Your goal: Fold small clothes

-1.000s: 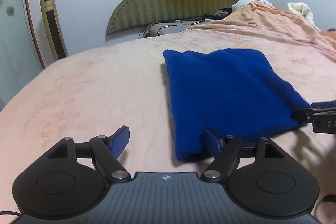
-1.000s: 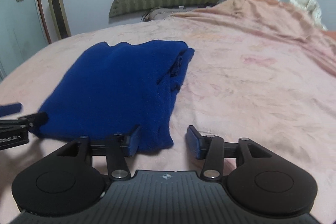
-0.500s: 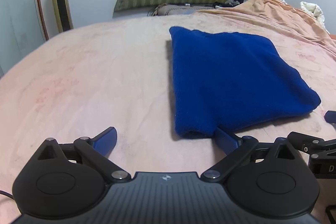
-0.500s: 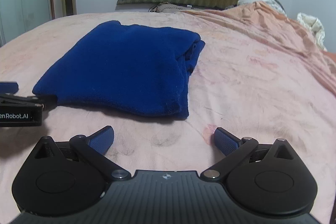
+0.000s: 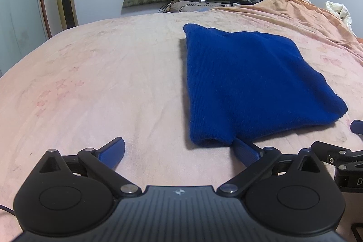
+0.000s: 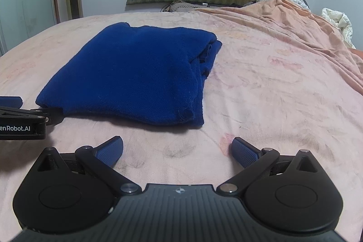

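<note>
Lying flat on a pink, faintly patterned bedsheet (image 5: 113,83), a deep blue knitted garment folded into a thick rectangle (image 5: 249,83) sat toward the middle of the bed. Both tongs had just been opening. The left gripper (image 5: 179,151) gaped wide — its right blue pad touched the garment's near corner without clamping it. The right gripper (image 6: 177,151) stood spread over bare sheet, just short of the garment's near edge.
</note>
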Tool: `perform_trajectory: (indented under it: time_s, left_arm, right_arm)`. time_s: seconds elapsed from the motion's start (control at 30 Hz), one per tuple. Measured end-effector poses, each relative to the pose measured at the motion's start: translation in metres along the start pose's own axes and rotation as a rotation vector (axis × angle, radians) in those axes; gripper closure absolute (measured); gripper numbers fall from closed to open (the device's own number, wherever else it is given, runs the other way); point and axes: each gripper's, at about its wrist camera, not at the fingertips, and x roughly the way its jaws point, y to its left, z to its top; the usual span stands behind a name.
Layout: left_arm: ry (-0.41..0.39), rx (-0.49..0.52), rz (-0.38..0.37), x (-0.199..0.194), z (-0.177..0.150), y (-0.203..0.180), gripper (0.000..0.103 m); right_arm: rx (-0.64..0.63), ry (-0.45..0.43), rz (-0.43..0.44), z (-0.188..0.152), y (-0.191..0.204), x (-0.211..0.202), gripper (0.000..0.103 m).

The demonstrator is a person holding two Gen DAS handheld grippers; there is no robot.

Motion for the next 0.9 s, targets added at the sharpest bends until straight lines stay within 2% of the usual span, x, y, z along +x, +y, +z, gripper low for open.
perform_trajectory:
  time_s: [0.47, 0.67, 0.9]
  left_arm:
    - [-0.005, 0.025, 0.018, -0.0001, -0.0006, -0.0053, 0.000]
    - [-0.016, 0.052, 0.037, -0.0015, -0.0013, -0.0092, 0.000]
    - [0.001, 0.032, 0.033, -0.0062, -0.0022, -0.0069, 0.000]
  right_arm:
    - [0.009, 0.001, 0.008, 0.0005, -0.0024, -0.0010, 0.000]
    - [0.010, 0.002, -0.012, 0.0006, -0.0003, -0.0014, 0.000]
    - [0.044, -0.004, -0.061, -0.0011, 0.0045, -0.0061, 0.000]
